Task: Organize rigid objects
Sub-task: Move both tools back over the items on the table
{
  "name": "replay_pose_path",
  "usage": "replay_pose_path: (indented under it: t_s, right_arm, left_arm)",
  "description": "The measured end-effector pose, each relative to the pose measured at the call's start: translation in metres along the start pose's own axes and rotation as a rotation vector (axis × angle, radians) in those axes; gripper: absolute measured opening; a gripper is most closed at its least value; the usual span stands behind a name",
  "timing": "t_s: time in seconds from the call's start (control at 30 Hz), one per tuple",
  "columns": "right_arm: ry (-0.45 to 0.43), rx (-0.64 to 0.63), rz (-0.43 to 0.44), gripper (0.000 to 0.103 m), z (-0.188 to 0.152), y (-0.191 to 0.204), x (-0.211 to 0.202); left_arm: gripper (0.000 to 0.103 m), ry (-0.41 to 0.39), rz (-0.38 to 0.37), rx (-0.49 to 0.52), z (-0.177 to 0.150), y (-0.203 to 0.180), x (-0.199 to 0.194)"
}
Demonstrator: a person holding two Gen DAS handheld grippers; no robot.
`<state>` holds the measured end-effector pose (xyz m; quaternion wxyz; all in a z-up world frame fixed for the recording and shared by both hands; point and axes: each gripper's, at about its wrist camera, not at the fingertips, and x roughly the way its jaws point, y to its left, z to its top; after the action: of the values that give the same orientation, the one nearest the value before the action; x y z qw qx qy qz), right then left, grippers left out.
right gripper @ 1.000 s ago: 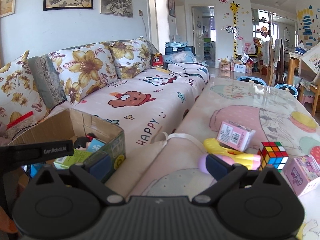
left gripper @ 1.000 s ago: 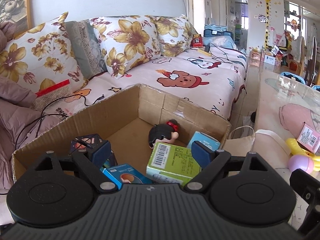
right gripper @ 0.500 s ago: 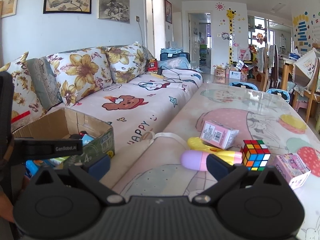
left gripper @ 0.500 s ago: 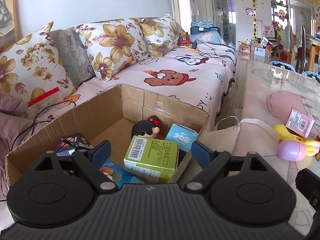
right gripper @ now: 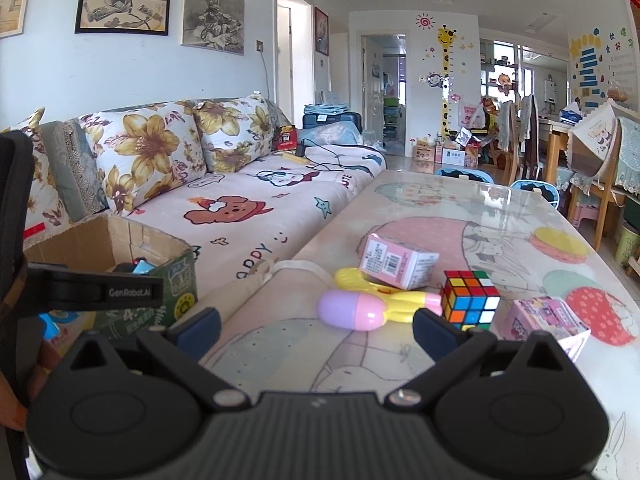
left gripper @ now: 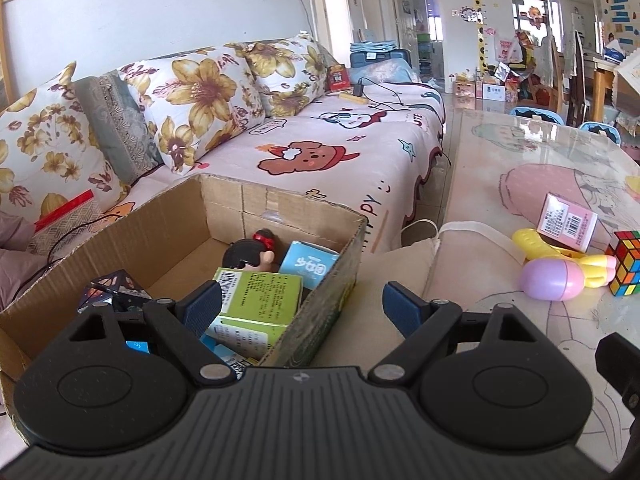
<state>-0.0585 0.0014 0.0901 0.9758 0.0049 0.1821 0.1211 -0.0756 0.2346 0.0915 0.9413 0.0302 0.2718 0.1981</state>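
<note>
The left gripper (left gripper: 302, 304) hangs over the near corner of the cardboard box (left gripper: 168, 216), jaws spread and empty; inside lie a green carton (left gripper: 260, 292), a light-blue carton (left gripper: 308, 264) and a dark-haired doll (left gripper: 250, 254). The right gripper (right gripper: 316, 326), jaws also apart, faces the worktop (right gripper: 460, 216), where a Rubik's cube (right gripper: 470, 300), a pink box (right gripper: 396, 260) and a pink-and-yellow toy (right gripper: 360, 308) sit close together.

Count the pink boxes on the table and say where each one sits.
2. One pink box leans on the yellow toy, behind the Rubik's cube. The other pink box sits right of the cube, near the table edge. Others may lie outside the view.
</note>
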Motion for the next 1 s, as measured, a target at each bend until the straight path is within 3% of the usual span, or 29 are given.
replay_pose_path:
  t_s: [0.47, 1.0]
  right_arm:
    - [-0.007, 0.055, -0.088, 0.102, -0.007, -0.047, -0.001]
    - [0.076, 0.161, -0.298, 0.102, -0.022, -0.136, 0.020]
  left_arm:
    - [0.103, 0.024, -0.100, 0.033, 0.001, -0.004, 0.012]
    - [0.103, 0.036, -0.264, 0.160, -0.006, -0.019, 0.010]
